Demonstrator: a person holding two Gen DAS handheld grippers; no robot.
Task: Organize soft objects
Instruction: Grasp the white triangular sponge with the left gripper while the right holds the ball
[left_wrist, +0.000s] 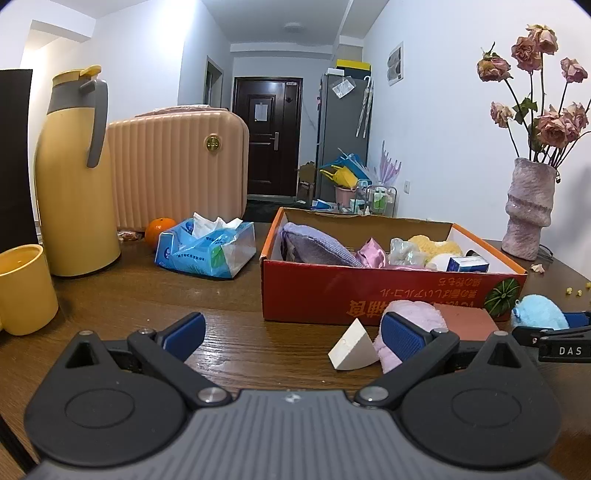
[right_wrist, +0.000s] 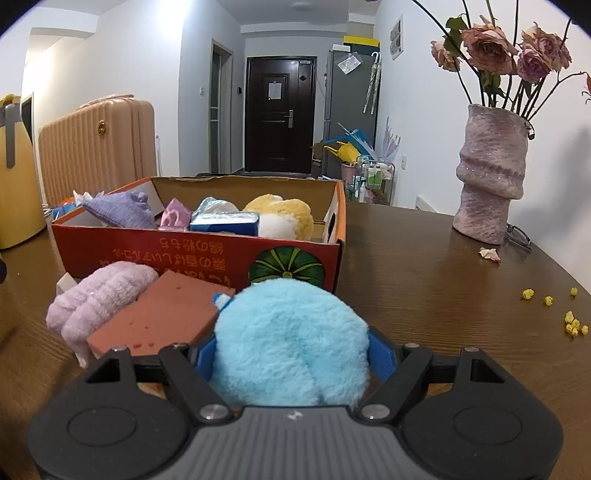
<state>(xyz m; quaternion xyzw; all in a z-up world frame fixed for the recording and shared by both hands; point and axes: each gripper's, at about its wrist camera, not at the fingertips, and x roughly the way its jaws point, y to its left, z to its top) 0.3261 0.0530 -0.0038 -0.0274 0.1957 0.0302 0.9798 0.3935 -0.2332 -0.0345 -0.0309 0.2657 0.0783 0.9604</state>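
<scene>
Right wrist view: right gripper (right_wrist: 290, 356) clamped on blue plush puff (right_wrist: 291, 336), pads pressing both sides, just in front of the red cardboard box (right_wrist: 199, 254). Left gripper (left_wrist: 291, 332) jaws wide, nothing between them, over the wooden table (left_wrist: 221, 332). White sponge wedge (left_wrist: 352, 350), pink fluffy cloth (right_wrist: 99, 299) and brown sponge block (right_wrist: 166, 314) lie beside the box.

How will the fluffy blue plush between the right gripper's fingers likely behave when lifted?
The blue plush looks soft, with fur bulging past the right gripper pads, so it probably squashes rather than slips. It seems light for its bulk. Being rounded, it might roll a little if dropped on the table.
</scene>
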